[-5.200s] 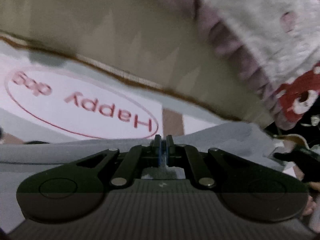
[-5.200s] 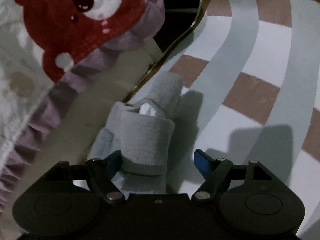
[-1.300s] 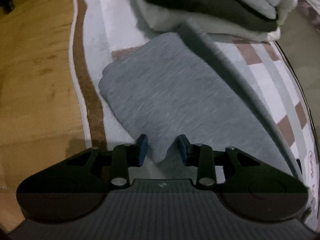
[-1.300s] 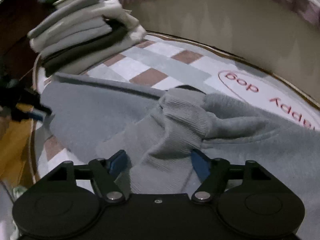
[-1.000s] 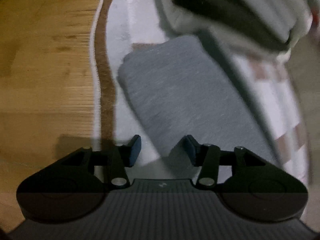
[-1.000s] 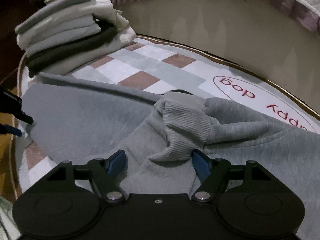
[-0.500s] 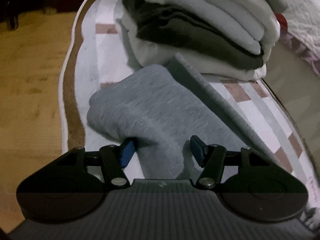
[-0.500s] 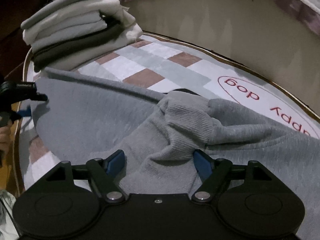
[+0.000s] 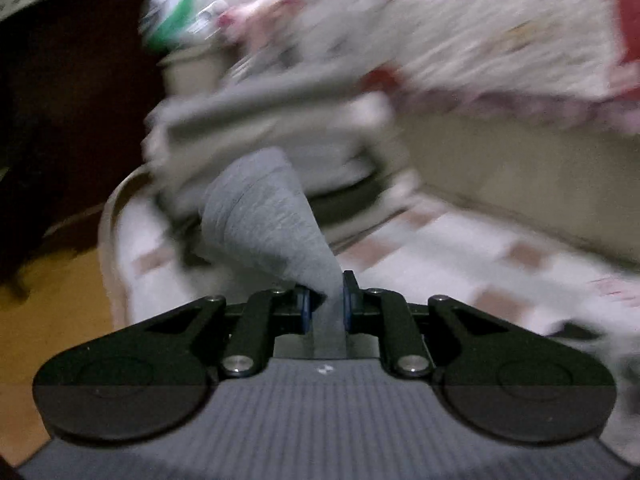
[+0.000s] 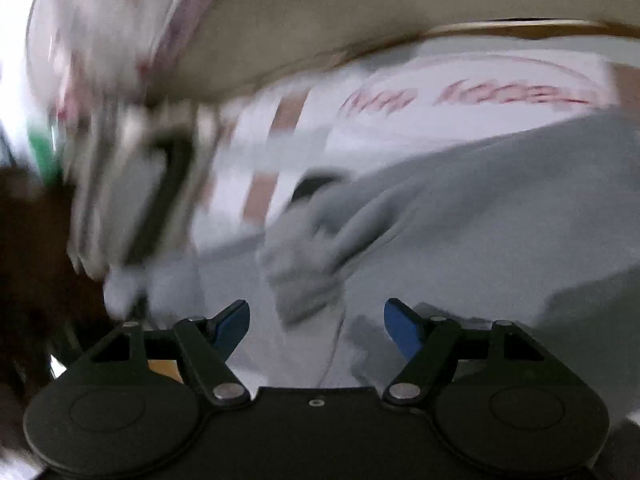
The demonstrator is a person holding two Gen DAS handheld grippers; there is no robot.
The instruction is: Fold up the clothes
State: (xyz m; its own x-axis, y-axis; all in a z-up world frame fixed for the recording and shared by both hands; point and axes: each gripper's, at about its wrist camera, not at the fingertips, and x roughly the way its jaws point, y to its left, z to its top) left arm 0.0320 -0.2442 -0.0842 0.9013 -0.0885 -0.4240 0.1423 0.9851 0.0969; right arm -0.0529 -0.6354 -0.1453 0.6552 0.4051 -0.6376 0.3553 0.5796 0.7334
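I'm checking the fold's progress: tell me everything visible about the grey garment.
The grey garment is soft heathered knit with a ribbed cuff. One bunched corner is pinched in the left tool, whose jaws have just closed on it, rising in a cone. The rest sprawls rumpled over the checked mat.

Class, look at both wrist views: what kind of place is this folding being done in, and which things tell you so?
Probably a bedroom floor at home. A checked rug with red lettering lies beside what looks like a bed with a frilled, patterned quilt, and a stack of folded clothes sits on the rug.
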